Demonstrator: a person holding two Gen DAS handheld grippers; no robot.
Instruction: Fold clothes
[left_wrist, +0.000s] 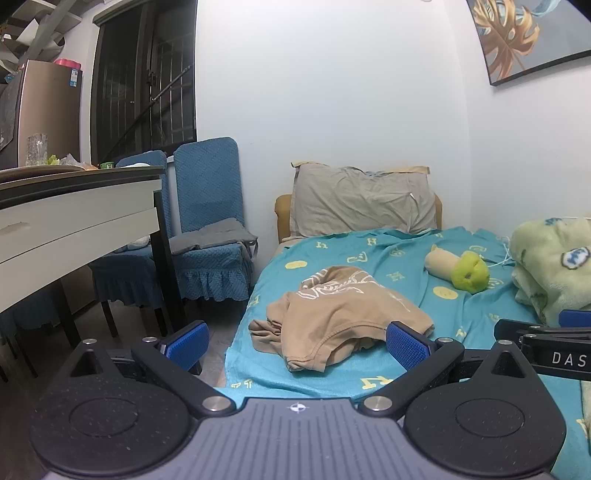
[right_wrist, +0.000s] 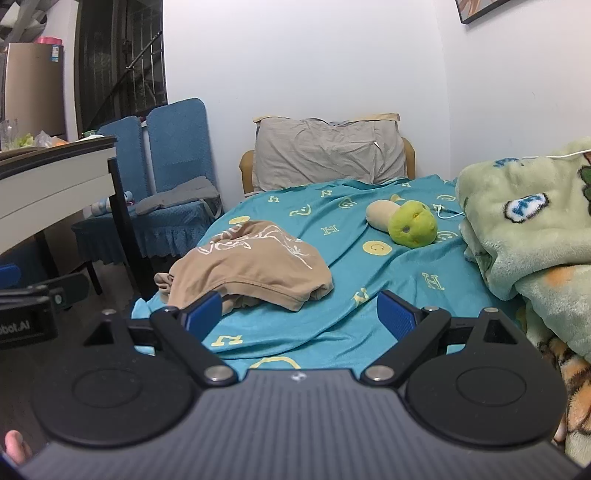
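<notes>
Left wrist view first. Left gripper (left_wrist: 297, 345) spread wide, blue pads (left_wrist: 186, 345) far apart, nothing between them, held short of the bed's near edge. Shirt (left_wrist: 338, 314) crumpled on the sheet (left_wrist: 406, 291) dead ahead at 12 o'clock, tan with white print, collar hem toward the camera, one bunched end almost at the bed's left edge. Bare sheet around the shirt at 12, 3 and 6 o'clock. Plush (left_wrist: 460, 267) at 1 o'clock, well apart from the shirt. Blanket (left_wrist: 550, 269) heaped at 2 o'clock along the right side. Pillow (left_wrist: 364, 199) upright at the head, against the wall. Floor strip at 10 o'clock between bed and chairs (left_wrist: 207, 229), table (left_wrist: 74, 206) edge jutting in at 9. Right gripper (left_wrist: 546, 339) partly in frame at 3 o'clock.

Right wrist view next. Right gripper (right_wrist: 299, 317) likewise parted wide, pads empty, over the sheet (right_wrist: 369, 280) near the foot. Shirt (right_wrist: 251, 266) at 11 o'clock, its near hem just beyond the left pad (right_wrist: 201, 314), not touching. Open sheet straight ahead at 12 o'clock up to the plush (right_wrist: 406, 221). Blanket (right_wrist: 528, 229) crowding the right side from 1 to 4 o'clock. Pillow (right_wrist: 328, 151) at 12, far end. Left gripper (right_wrist: 33, 306) showing in part at 9 o'clock, past the bed's left edge. Chairs (right_wrist: 173, 177) and table (right_wrist: 55, 177) at 10 o'clock.
</notes>
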